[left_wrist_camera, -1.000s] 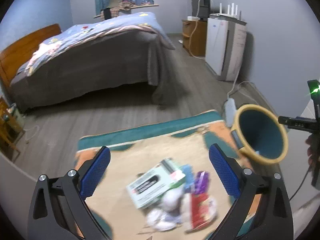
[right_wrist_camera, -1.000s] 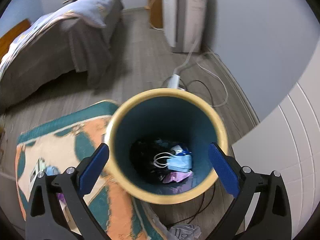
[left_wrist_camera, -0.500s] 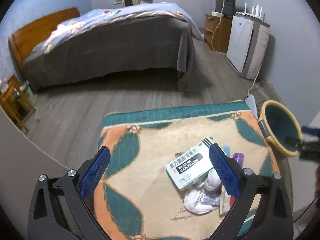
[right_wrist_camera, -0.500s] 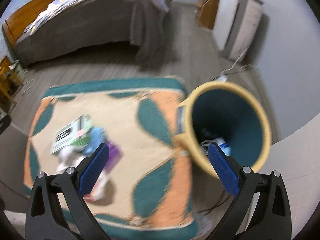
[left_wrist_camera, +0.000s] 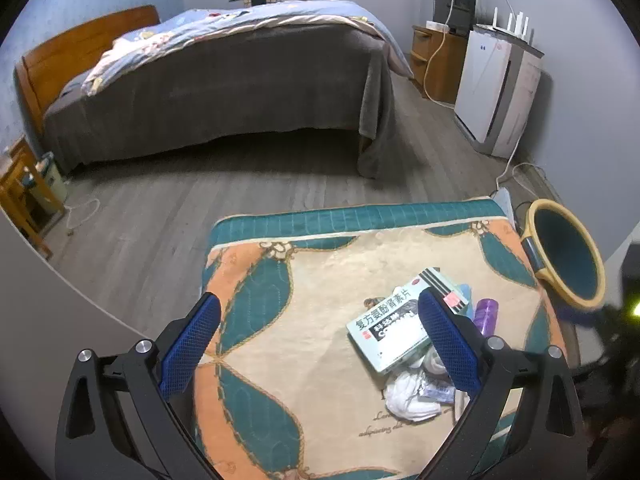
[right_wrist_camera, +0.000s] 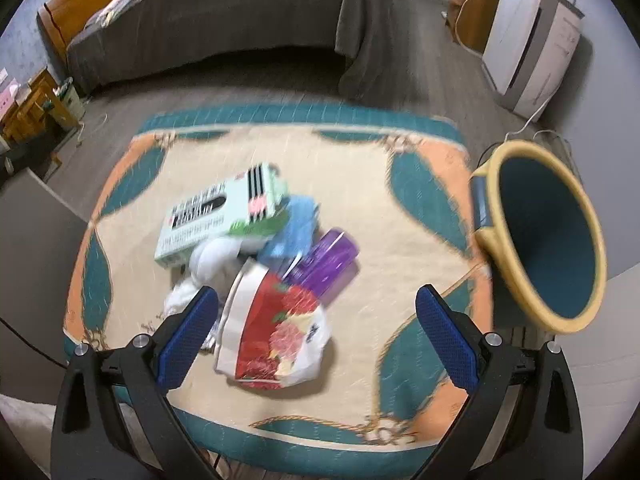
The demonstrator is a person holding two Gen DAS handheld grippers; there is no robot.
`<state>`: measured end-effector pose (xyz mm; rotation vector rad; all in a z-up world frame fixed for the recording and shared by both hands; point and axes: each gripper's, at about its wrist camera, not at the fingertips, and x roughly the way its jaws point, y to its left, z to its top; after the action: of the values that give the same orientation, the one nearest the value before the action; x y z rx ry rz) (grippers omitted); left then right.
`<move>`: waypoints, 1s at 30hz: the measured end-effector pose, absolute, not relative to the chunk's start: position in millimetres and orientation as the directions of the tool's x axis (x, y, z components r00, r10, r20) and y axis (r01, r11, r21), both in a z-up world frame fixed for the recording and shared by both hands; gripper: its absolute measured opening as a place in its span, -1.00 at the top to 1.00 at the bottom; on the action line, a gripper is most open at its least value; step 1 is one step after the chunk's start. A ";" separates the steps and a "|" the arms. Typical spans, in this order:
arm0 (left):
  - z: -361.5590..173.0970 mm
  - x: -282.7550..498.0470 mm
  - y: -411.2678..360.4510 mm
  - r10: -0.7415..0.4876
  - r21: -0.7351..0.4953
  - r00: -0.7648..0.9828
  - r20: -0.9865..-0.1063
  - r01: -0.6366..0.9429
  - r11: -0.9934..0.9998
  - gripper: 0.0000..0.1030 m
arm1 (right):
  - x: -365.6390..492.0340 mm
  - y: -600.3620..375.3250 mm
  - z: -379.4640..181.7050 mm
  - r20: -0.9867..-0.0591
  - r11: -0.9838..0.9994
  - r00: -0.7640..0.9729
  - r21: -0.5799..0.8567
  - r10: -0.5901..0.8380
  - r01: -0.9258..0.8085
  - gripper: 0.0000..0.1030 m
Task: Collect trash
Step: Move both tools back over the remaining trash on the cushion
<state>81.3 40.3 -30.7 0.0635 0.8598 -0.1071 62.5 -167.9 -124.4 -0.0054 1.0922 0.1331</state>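
A pile of trash lies on the patterned cloth (right_wrist_camera: 360, 208) of a low table: a pale green medicine box (right_wrist_camera: 216, 216) (left_wrist_camera: 396, 320), a blue packet (right_wrist_camera: 294, 232), a purple wrapper (right_wrist_camera: 326, 264) (left_wrist_camera: 488, 316), a red and white bag (right_wrist_camera: 276, 332) and crumpled white tissue (right_wrist_camera: 208, 264) (left_wrist_camera: 408, 392). A yellow-rimmed teal bin (right_wrist_camera: 544, 232) (left_wrist_camera: 568, 256) stands off the table's right side. My right gripper (right_wrist_camera: 316, 328) hangs open above the red and white bag. Open too, my left gripper (left_wrist_camera: 316, 340) hovers over the cloth left of the pile.
A bed (left_wrist_camera: 224, 80) with a grey cover fills the far side of the room. A white appliance (left_wrist_camera: 496, 92) and a wooden cabinet (left_wrist_camera: 436, 64) stand along the right wall, with cables (left_wrist_camera: 516, 176) on the floor near the bin. A small wooden stand (left_wrist_camera: 24, 196) is at the left.
The right gripper has swung left from over the bin's mouth to above the trash pile. The left gripper has pulled back and up, so the pile sits lower right in its view.
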 end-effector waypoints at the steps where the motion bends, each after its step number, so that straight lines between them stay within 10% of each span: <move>1: -31.4 82.4 41.2 -0.080 0.000 0.643 -0.762 0.124 0.992 -0.90 | 61.5 -164.3 -131.8 -0.893 0.992 0.440 0.057 0.099 -0.109 -0.89; 30: -67.1 90.0 12.0 -0.080 0.062 0.570 -0.817 0.226 0.972 -0.90 | 67.5 -175.4 -128.2 -0.946 0.976 0.311 0.026 0.094 -0.217 -0.67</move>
<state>90.0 12.0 -67.1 0.1665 0.9480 -0.1807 67.5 -175.4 -128.2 -0.1129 1.2388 0.2057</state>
